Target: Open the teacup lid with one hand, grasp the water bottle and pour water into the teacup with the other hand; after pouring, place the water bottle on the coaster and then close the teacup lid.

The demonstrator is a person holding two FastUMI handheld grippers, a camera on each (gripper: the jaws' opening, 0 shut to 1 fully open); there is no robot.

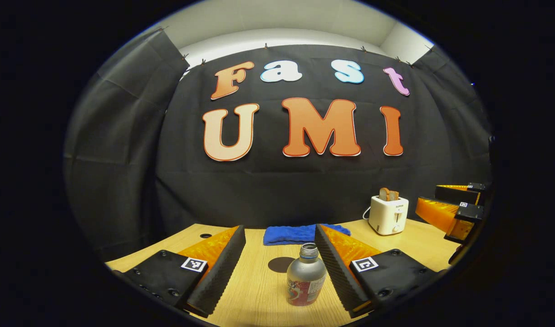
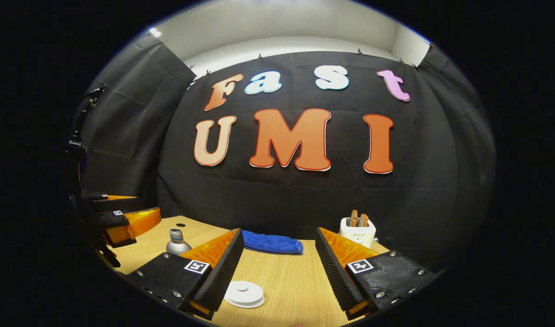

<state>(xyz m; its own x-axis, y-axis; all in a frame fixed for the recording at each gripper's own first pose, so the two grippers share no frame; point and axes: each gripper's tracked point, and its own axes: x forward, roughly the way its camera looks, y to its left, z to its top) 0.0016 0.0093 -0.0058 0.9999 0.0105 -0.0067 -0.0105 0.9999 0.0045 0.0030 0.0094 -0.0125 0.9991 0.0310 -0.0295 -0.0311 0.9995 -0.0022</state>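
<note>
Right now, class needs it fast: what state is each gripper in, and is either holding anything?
Left gripper: open, empty; water bottle stands between its fingers, ungripped.
Right gripper: open, empty, teacup lid just ahead.

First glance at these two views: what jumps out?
The silver water bottle, cap off, stands upright on the wooden table between the open left tongs. The white teacup lid sits low between the open right tongs. At the back are a blue cloth and a white toaster.
</note>
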